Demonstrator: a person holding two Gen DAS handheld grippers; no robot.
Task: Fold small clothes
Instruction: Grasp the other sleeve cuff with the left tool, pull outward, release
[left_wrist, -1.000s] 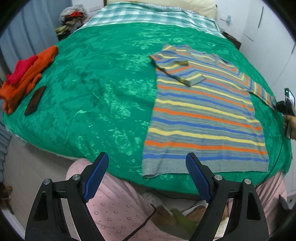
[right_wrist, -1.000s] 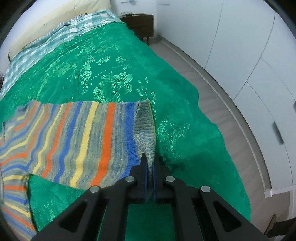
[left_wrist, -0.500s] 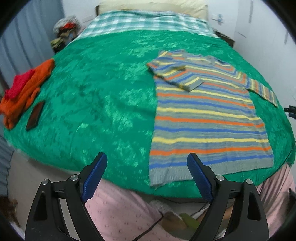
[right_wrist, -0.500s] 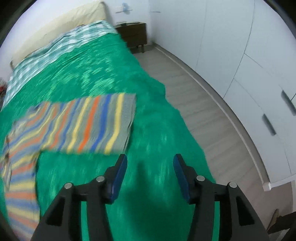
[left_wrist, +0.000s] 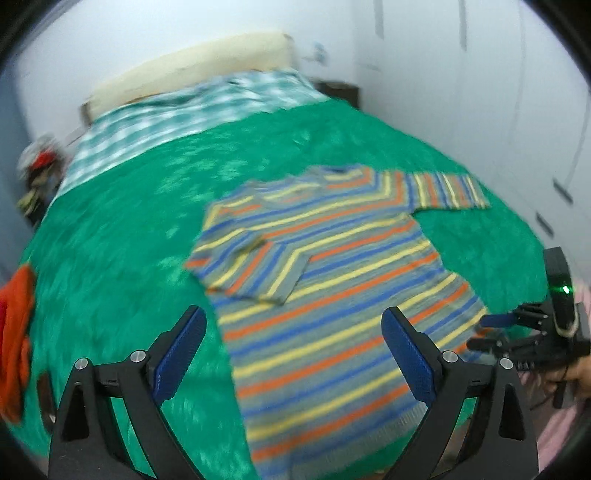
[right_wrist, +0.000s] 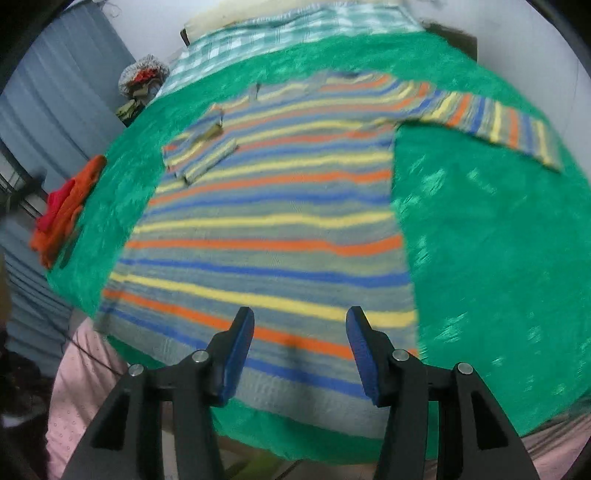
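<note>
Now the right hand-held gripper is hanging half-open and empty over the striped sweater's hem, having just let go of the sleeve, which is lying stretched toward 2 o'clock on the green bed. The left hand-held gripper is opening wider, holding nothing. The other sleeve is lying folded inward; this one looks next.

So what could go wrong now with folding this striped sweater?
1. The sweater hem lies near the bed edge; a pull toward the person could drag it off.
2. One sleeve is folded in already; tugging the body may undo it.
3. Both grippers, left and right, are open and empty, and the views are blurred, so a grab might miss.
</note>
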